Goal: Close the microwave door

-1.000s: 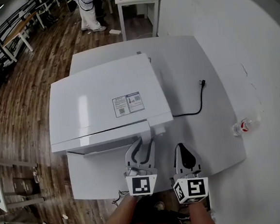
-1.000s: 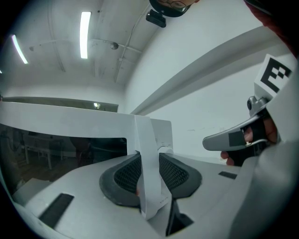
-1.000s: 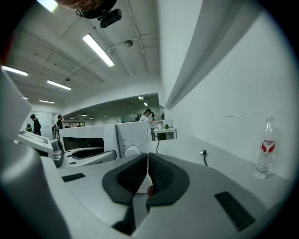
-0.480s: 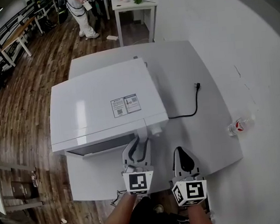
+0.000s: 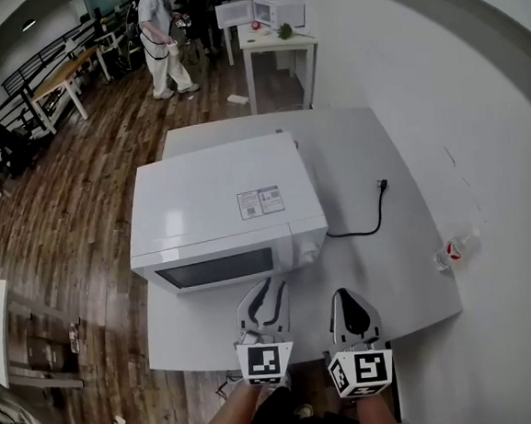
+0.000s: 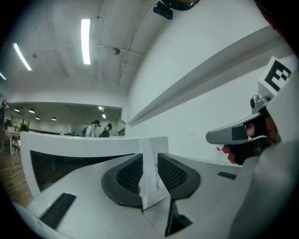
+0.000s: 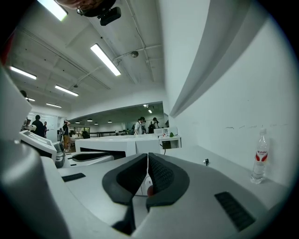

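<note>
A white microwave [image 5: 219, 210] stands on a white table [image 5: 401, 278]. Its door [image 5: 217, 269] with the dark window lies flush with the front. My left gripper [image 5: 265, 294] hovers just before the microwave's front right corner, apart from it. Its jaws are closing with nothing between them. In the left gripper view that corner [image 6: 147, 154] shows through the gap of the left gripper [image 6: 149, 175]. My right gripper [image 5: 348, 312] hangs beside it to the right over the table's front, jaws shut and empty. The right gripper [image 7: 147, 175] looks along the table toward the microwave [image 7: 117, 144].
A black power cord [image 5: 371, 208] with its plug lies on the table right of the microwave. A water bottle [image 5: 453, 248] stands at the table's right edge by the wall. A person [image 5: 163, 40] stands far back on the wooden floor, near another table [image 5: 273, 39].
Both grippers have drawn back from the microwave's front toward me. The left jaws have narrowed. The microwave's front face with the door shut now shows.
</note>
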Motion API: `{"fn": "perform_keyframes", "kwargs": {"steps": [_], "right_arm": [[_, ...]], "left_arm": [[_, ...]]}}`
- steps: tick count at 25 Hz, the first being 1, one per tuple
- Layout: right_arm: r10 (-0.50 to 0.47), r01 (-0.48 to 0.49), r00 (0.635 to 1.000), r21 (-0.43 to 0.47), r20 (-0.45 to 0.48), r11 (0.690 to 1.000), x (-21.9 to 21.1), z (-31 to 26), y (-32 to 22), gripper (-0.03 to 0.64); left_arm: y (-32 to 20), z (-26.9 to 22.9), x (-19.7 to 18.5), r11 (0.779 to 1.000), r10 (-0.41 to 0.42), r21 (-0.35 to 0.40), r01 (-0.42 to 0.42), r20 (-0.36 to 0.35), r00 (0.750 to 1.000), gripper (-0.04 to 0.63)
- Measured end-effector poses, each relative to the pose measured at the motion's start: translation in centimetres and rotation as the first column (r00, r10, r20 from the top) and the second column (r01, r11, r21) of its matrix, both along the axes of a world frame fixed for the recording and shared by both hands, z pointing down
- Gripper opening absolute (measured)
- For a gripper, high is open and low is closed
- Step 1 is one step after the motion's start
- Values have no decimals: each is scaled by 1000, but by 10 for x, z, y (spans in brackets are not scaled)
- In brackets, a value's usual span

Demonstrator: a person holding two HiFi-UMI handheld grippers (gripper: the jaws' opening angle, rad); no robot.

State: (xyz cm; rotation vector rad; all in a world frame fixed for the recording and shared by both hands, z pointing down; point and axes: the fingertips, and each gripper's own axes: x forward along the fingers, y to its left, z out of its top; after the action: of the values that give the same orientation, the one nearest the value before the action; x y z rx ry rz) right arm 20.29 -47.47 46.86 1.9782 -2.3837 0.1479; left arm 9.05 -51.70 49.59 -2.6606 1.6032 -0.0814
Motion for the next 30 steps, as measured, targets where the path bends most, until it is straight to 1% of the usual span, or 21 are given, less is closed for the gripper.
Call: {"fn": "perform_keyframes", "kwargs": {"steps": [9,14,17,20,25,27,30], "right_arm": [[-80,77,996,101,32,992,-29,-47,69,29],[-139,131,989,141,46,981,-54,-69,110,29],[-175,165,984,164,46,973,-72,-76,126,29],[-194,185,980,167,44,969,-89,-81,137,29],[-189,183,982,183,17,966,-116,-91,152,29],[-176,171,984,194,13,966,-128,-99,156,29],[-156,152,988,200,2,968,-143,-106,164,29]], "left_arm": [[91,-51,-41,996,-83,34,82,24,996,104],[146,-78,-75,989,-140,43,139,37,989,98],[167,-89,-95,984,-174,55,171,38,984,92],[179,-95,-114,979,-198,64,196,26,980,84],[193,-105,-141,978,-194,78,195,-13,981,60],[199,-110,-152,979,-181,100,180,0,984,52],[211,-119,-165,979,-160,137,154,38,986,35]]}}
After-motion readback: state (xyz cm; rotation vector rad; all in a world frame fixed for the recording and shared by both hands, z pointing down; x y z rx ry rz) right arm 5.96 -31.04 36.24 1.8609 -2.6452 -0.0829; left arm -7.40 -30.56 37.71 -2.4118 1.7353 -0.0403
